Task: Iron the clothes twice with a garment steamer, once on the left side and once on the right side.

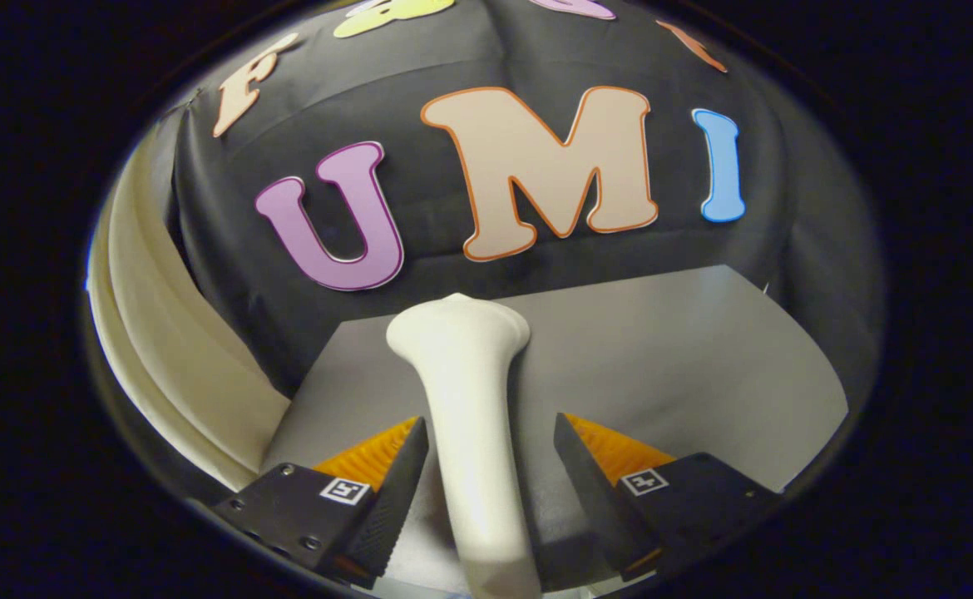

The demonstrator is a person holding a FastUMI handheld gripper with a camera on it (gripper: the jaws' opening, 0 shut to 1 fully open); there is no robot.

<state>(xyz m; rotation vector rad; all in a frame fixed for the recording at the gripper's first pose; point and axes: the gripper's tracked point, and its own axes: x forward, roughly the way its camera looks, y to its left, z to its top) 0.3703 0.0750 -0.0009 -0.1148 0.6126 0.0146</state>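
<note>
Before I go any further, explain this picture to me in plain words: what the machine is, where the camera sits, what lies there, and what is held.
No robot arm here: a person carries a handheld two-finger claw, and the camera rides on it, looking forward along the fingers. That is why the two fingers show at the bottom, and why the image looks bulged and round.

Between the fingers lies the white steamer handle, pointing away from the camera, its wider end beyond the fingertips. It rests on a grey table. The claw is open: there is a gap between the handle and the right finger, and the left finger looks close but I cannot tell whether it touches. So nothing is held yet.

Beside the table hangs cream fabric, probably the clothes to be ironed. The black cloth behind is the booth's wall.
</note>
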